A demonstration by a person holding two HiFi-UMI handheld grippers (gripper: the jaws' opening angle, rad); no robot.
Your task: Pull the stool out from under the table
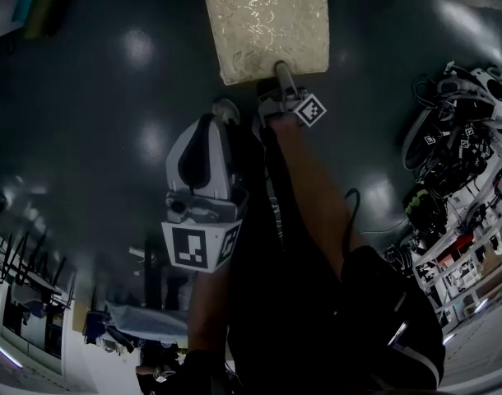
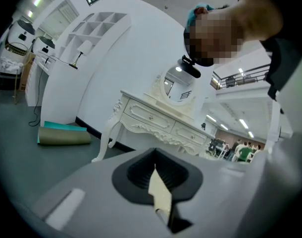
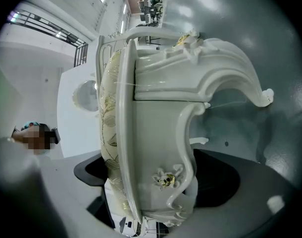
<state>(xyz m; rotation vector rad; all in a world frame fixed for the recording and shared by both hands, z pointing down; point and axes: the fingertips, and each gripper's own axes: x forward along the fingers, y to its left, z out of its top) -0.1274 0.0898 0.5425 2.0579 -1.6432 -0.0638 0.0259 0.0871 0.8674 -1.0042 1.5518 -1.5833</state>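
Note:
The stool [image 1: 267, 23], white carved wood with a cream brocade cushion, stands on the dark floor at the top of the head view. My right gripper [image 1: 280, 76] is at the middle of its near edge. In the right gripper view the stool's seat rim and carved apron [image 3: 156, 133] fill the space between the jaws, which are shut on it. My left gripper [image 1: 208, 134] hangs lower left of the stool, away from it, with its jaws together and nothing in them. The left gripper [image 2: 158, 182] faces the white dressing table [image 2: 161, 123] across the floor.
A heap of cables and devices [image 1: 457, 138] lies at the right. A rolled mat [image 2: 64, 135] rests by the wall left of the dressing table. A round mirror [image 2: 178, 86] stands on that table. The person's dark trouser legs [image 1: 317, 286] fill the lower head view.

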